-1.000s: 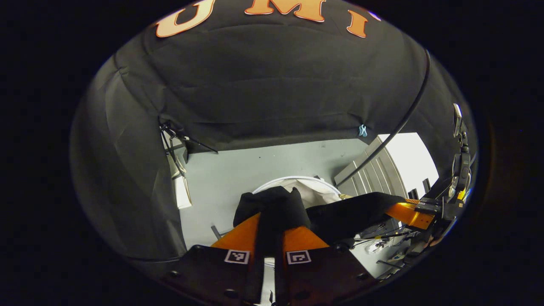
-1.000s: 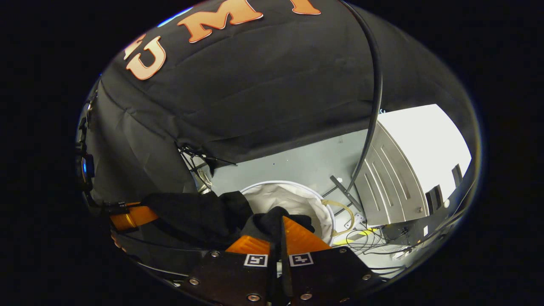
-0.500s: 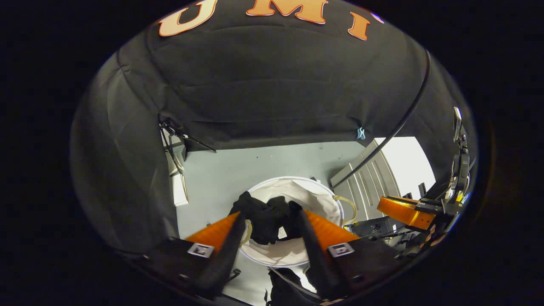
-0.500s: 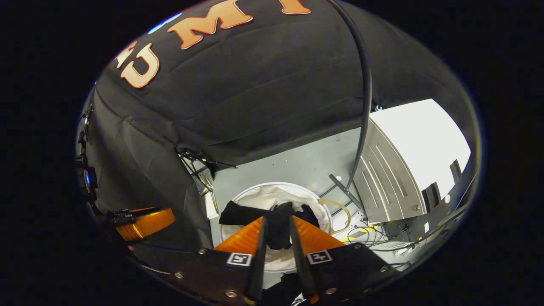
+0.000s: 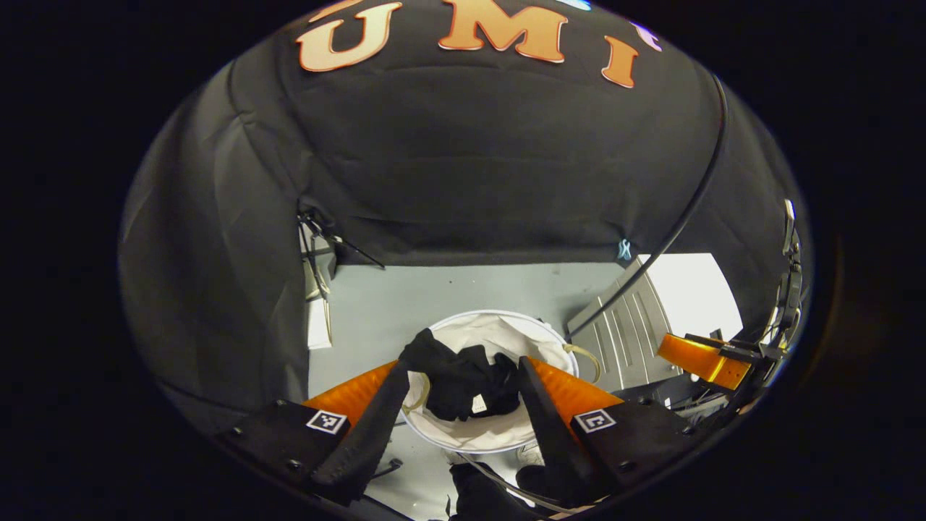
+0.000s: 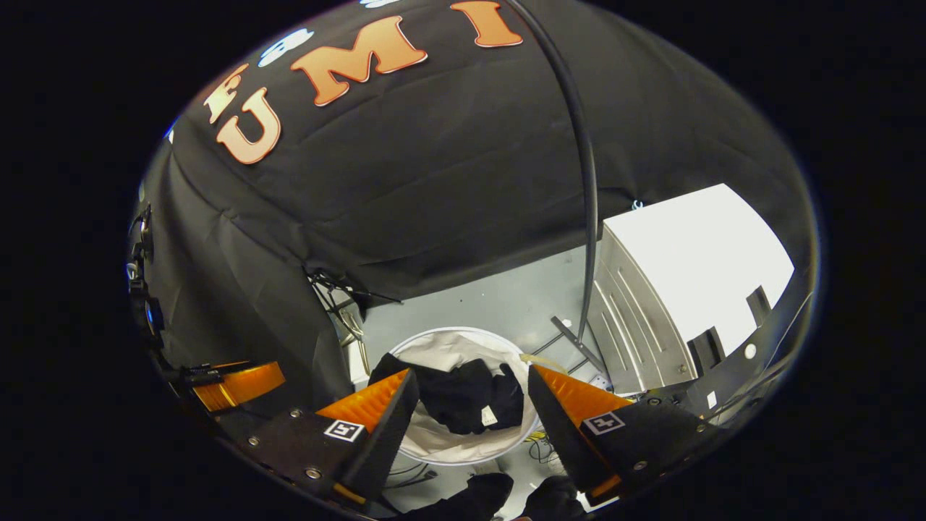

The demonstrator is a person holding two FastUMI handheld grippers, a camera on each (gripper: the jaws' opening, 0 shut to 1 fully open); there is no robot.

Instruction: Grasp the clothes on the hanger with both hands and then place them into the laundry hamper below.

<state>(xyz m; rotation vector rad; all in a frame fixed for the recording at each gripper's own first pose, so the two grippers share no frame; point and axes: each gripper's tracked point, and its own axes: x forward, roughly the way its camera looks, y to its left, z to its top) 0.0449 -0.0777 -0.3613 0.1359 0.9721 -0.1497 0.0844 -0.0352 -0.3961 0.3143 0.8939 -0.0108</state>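
Now black clothes (image 5: 463, 380) lie inside the white hamper (image 5: 506, 434).
Both hand-held grippers, left (image 5: 457, 394) and right (image 6: 472, 401), hover wide open, holding nothing; placing looks done, withdrawal next.

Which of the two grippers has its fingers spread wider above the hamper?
The right gripper: in its own view the orange fingers stand farther apart than the left gripper fingers do, both open above the black clothes in the white hamper.

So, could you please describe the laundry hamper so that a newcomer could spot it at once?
Look at the grey floor below the black cloth wall. The laundry hamper stands there beside a ribbed metal panel: a round white bin, open at the top, with black clothes heaped inside.
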